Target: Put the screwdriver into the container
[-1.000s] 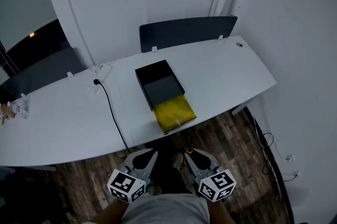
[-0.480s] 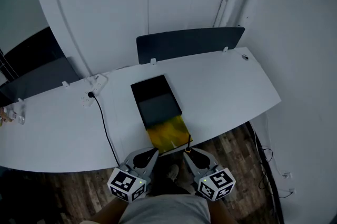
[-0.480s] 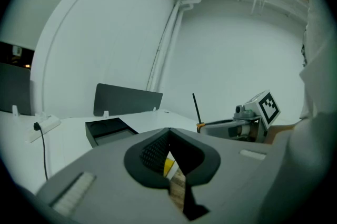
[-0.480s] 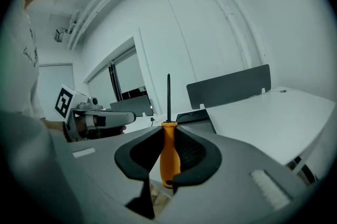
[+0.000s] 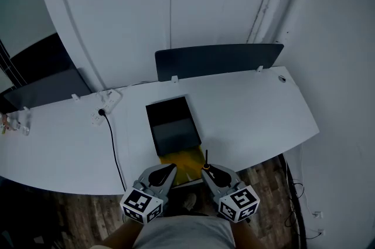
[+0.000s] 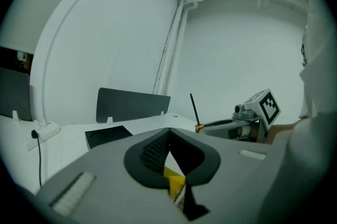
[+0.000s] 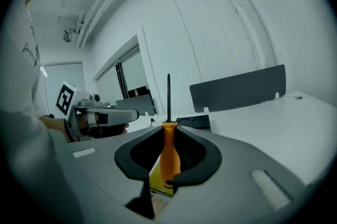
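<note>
Container (image 5: 173,126) came nearer; right gripper (image 5: 206,169) fingers clamp screwdriver (image 7: 169,154), left gripper (image 5: 170,168) fingers meet empty.

White curved desk (image 5: 252,119), white wall (image 5: 117,7), dark wood floor (image 5: 70,215).

The left gripper (image 5: 168,167) and the right gripper (image 5: 206,169) sit side by side close to the person's body at the desk's (image 5: 263,119) near edge, pointing forward and slightly down. The left jaws are together and empty. The right jaws clamp the orange handle of a screwdriver (image 7: 169,157), its shaft upright.
</note>
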